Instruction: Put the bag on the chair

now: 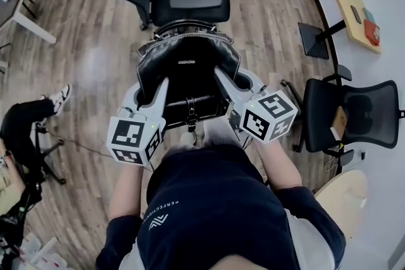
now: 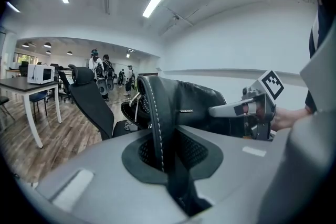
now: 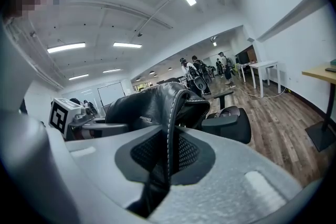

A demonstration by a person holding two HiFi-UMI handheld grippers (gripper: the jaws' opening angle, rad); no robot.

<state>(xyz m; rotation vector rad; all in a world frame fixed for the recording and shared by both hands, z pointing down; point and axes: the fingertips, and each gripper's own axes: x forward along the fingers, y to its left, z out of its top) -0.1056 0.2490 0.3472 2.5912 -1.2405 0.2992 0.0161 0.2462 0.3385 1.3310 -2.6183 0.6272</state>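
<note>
Bag (image 1: 188, 66) between left gripper (image 1: 162, 84) and right gripper (image 1: 219, 74); chair (image 1: 190, 0) just behind it, second chair (image 1: 351, 114) off right

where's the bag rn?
The bag is centre of the head view, clamped at its edges by the left claw and right claw, in front of the person, just short of the chair.

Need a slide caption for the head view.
Left gripper and right gripper pinch a black leather bag by its edges before a black office chair.

Open-plan office, swivel chairs (image 1: 190, 9), desks (image 2: 16, 83), wood-look floor (image 1: 101, 41), ceiling strip lights (image 2: 156, 0)
</note>
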